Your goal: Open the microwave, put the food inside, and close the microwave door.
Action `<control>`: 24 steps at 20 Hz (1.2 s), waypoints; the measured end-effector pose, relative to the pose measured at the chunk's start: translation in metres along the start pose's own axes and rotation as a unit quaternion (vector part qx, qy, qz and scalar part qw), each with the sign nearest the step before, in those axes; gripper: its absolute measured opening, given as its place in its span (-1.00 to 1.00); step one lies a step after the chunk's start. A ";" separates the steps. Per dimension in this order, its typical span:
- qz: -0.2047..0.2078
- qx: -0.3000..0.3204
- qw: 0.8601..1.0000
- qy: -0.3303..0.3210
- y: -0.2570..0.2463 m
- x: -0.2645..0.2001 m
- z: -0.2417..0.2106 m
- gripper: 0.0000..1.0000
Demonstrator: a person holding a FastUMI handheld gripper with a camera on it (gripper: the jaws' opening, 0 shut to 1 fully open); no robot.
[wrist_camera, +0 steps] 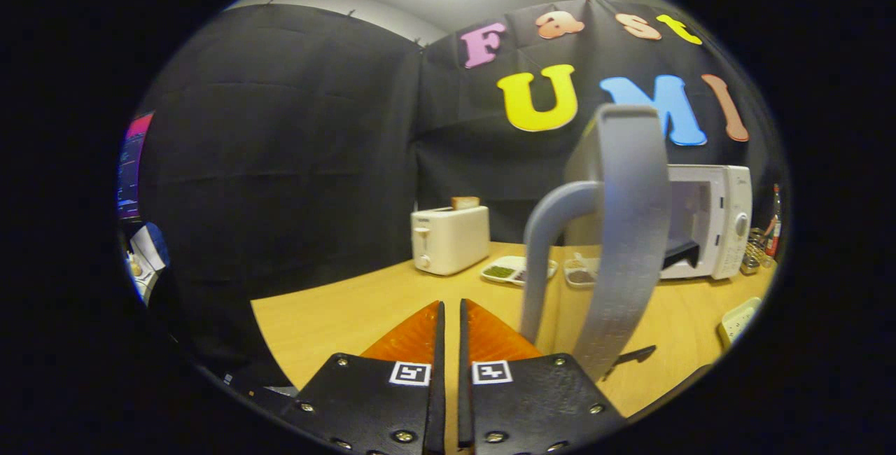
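The gripper (448,311) is being held with its fingers (420,332) drawn almost together, only a thin slit left between them, and nothing is being pinched there. Just to the right of the fingertips, the microwave door (626,231) is being seen edge-on, swung wide open, its curved handle (549,245) standing very close beside the right finger but not being gripped.

Beyond the door, the microwave (710,220) is being shown with its cavity exposed. So the opening step is being judged as done, and the food step is now being taken up.

The food trays (514,269) are lying on the wooden table (336,308), ahead of the fingers and slightly right, between the toaster (448,238) and the microwave, well apart from the fingertips. A second small dish (579,274) is being partly hidden by the door.

For the next move, the fingers are probably needing to be spread, carried forward past the handle, and lowered onto a tray's rim.
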State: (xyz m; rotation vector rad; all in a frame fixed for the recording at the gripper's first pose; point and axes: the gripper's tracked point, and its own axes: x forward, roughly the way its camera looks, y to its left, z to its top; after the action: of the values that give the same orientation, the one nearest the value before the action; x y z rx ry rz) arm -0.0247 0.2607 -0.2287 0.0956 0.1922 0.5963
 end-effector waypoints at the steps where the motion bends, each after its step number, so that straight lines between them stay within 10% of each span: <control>1: -0.015 0.008 1.000 -0.005 -0.004 0.000 0.000 -0.98; 24: -0.298 -0.009 0.954 -0.010 -0.276 -0.023 0.044 -0.98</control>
State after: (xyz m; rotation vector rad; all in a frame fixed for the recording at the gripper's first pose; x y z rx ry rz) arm 0.1167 0.0189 -0.2218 0.0216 0.1847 -0.0068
